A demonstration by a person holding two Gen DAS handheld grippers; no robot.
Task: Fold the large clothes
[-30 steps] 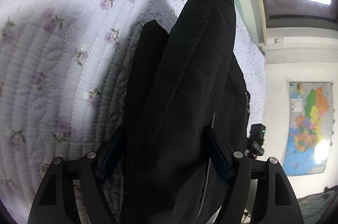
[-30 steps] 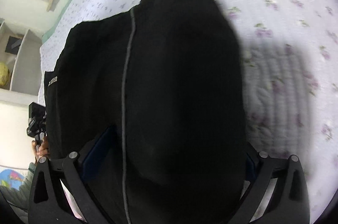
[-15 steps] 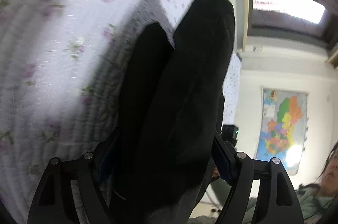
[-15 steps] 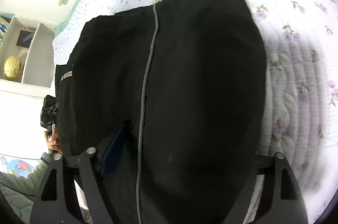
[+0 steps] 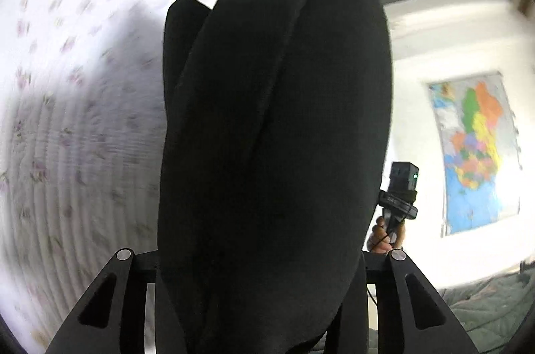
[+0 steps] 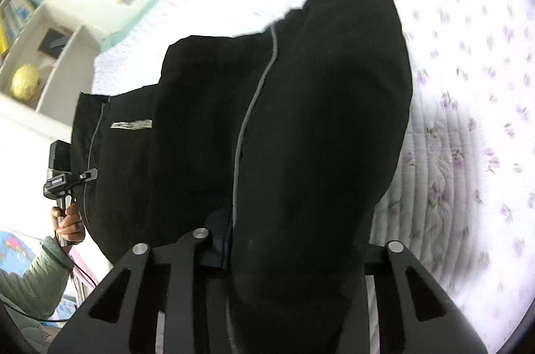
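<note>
A large black garment [image 5: 277, 126] with thin grey piping hangs in the air above the bed, held at two spots. My left gripper [image 5: 260, 257] is shut on one bunched end; the cloth covers its fingertips. My right gripper [image 6: 287, 250] is shut on the other end of the black garment [image 6: 301, 126], whose grey piping and a small grey label show on the left. Each gripper shows in the other's view, held in a hand: the right one in the left wrist view [image 5: 398, 197], the left one in the right wrist view [image 6: 63, 173].
A white quilted bedspread with purple flowers [image 5: 73, 106] lies below, also seen in the right wrist view [image 6: 468, 126]. A coloured map [image 5: 474, 150] hangs on the wall. A white shelf with a yellow ball [image 6: 26, 80] stands at the left. A green padded cover [image 5: 495, 314] lies at the lower right.
Both grippers have lifted and tilted up with the garment, so more wall, shelf and map show. The cloth now covers the left gripper's fingers fully.
</note>
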